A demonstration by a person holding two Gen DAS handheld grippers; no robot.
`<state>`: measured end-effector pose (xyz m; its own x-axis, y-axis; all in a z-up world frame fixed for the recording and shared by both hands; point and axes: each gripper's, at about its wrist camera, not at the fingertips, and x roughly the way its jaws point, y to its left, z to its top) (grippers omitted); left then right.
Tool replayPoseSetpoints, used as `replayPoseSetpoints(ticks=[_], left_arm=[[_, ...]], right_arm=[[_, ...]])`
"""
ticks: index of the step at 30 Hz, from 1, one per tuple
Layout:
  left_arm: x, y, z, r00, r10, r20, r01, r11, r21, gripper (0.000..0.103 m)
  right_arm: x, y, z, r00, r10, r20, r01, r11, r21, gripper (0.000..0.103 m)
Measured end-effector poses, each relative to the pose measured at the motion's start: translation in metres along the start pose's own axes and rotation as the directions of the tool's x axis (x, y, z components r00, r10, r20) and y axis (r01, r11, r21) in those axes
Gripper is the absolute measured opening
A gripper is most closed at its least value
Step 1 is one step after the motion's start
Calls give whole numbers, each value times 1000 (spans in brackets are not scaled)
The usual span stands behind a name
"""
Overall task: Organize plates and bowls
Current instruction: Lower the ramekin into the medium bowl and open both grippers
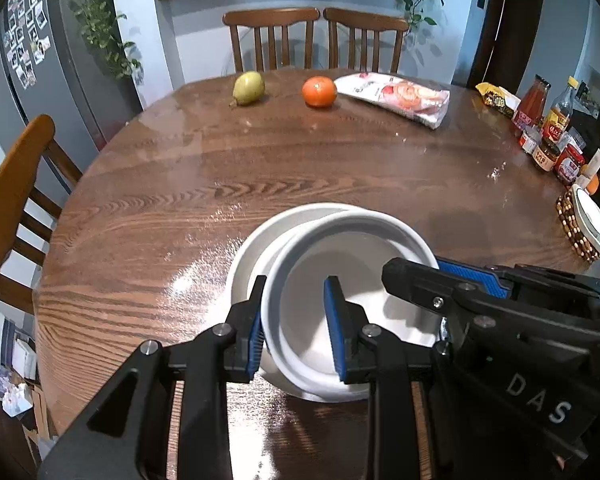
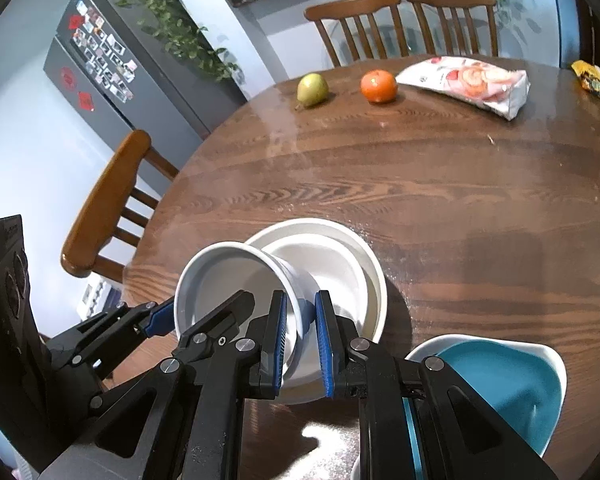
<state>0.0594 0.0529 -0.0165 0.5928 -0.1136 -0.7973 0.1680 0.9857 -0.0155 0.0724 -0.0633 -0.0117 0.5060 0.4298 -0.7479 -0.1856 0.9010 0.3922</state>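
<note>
Both grippers clamp the white bowl (image 2: 236,292): left gripper (image 1: 296,316) on its left rim, right gripper (image 2: 302,316) on its right wall, jaws narrow; it hangs tilted over the white plate (image 2: 364,264) near the tabletop's (image 1: 300,168) near edge, offset left.

Readable only the white letters "DAS" on the black body of the right gripper (image 1: 496,280) in the left wrist view, with print on the snack bag (image 1: 396,98), bottle labels (image 1: 556,128) and fridge magnets (image 1: 24,48) too small or blurred.
</note>
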Motion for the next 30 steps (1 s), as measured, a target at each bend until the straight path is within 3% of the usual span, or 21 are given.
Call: replayPoseSetpoints(ticks=[20, 30], left_arm=[[32, 7, 8, 996, -15, -93, 12, 999, -31, 23], [34, 9, 13, 996, -25, -86, 22, 999, -40, 26]], right_arm=[[34, -11, 13, 995, -16, -98, 20, 999, 45, 18], [34, -4, 20, 996, -70, -63, 70, 998, -5, 18]])
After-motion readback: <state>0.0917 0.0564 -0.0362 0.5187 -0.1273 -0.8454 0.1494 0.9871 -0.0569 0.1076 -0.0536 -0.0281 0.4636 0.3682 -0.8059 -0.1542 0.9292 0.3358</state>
